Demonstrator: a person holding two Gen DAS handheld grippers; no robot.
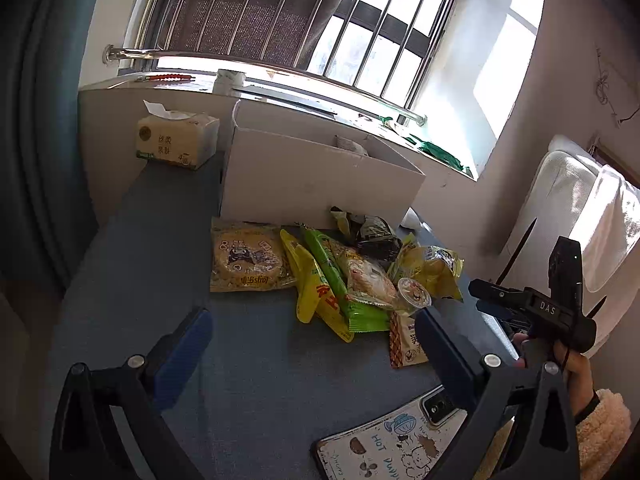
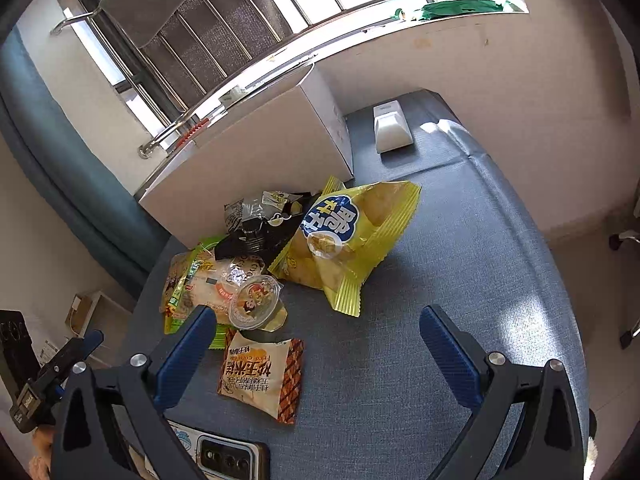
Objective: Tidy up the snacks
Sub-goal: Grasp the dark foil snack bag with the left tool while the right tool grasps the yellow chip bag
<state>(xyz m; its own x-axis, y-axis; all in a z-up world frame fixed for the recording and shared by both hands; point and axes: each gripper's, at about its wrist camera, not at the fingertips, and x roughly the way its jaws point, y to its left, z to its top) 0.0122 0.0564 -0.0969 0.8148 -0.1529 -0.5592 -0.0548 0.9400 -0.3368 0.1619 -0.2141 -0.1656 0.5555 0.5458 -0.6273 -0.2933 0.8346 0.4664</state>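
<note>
I held my left gripper [image 1: 314, 340] low over the blue table [image 1: 248, 392], fingers spread wide and empty. My right gripper [image 2: 318, 340] hovered likewise, wide apart, holding nothing, my right hand [image 1: 576, 368] at the table's right edge. A phone [image 1: 384, 444] lay nearest. Beyond it a small orange packet [image 2: 260, 376], then the snack pile [image 1: 320, 272] with a yellow chip bag [image 2: 352, 236]. Bare table stretched left. Farther back stood a white box [image 1: 320, 184] and tissue pack [image 1: 178, 140].
</note>
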